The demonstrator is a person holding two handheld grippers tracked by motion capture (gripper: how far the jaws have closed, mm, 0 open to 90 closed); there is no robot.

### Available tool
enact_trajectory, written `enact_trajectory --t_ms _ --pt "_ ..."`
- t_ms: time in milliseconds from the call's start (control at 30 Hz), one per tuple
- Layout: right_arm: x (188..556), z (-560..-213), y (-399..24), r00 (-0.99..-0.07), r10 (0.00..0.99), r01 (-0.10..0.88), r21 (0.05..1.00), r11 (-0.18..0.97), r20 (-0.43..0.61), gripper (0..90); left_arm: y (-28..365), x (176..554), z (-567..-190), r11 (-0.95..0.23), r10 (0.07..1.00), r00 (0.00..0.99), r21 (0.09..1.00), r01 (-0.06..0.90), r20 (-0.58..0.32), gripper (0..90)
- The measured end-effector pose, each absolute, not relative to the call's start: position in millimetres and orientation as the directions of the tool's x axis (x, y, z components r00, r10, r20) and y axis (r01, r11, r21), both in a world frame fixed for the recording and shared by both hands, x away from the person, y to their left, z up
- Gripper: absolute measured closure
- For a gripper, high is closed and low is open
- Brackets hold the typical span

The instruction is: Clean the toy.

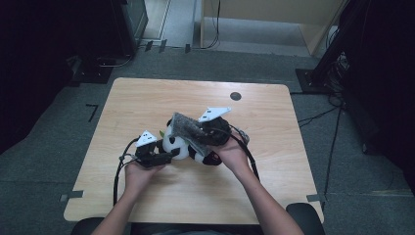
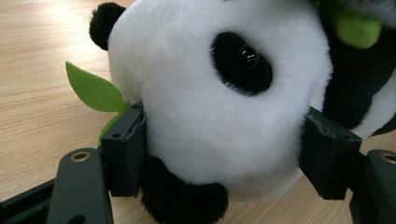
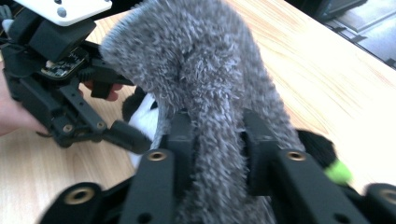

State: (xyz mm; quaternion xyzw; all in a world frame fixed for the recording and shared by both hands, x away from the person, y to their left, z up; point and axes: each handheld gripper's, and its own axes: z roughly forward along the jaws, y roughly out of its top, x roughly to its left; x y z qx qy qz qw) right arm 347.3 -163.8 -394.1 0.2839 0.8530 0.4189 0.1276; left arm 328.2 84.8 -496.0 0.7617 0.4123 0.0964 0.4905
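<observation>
Nearest the person, the panda's [image 1: 182, 145] head at mid-table is clamped between the left gripper's [image 1: 164, 156] jaws, while just beyond it a grey fuzzy cloth [image 1: 188, 128] is pinched by the right gripper [image 3: 219, 140], so wiping or draping seems underway, with lowering needed next.

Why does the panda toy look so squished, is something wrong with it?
Nothing looks broken. The left tongs are closed on the panda toy's soft white head, pressing into the fluff on both sides. The right tongs pinch a grey fuzzy cloth held over it. A green felt leaf sticks out beside its head.
</observation>
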Motion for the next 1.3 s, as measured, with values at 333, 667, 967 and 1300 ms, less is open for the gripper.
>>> enact_trajectory --t_ms 333,667,967,1300 --pt "358 -402 -143 -0.820 0.571 0.368 0.784 0.500 0.021 73.9 85 329 -496 -0.175 0.723 0.640 0.827 0.534 -0.260 27.2" --pt "347 -413 -105 -0.893 0.450 0.307 0.692 0.654 -0.029 75.2 85 330 -497 -0.159 0.728 0.630 0.827 0.539 -0.271 28.3" --pt "364 -402 -112 -0.868 0.495 0.318 0.709 0.629 -0.050 75.4 85 331 -496 -0.141 0.734 0.622 0.835 0.532 -0.272 33.3" --pt "403 -399 -128 -0.806 0.591 0.399 0.711 0.579 -0.029 75.2 85 330 -496 -0.157 0.732 0.629 0.833 0.530 -0.262 33.9"
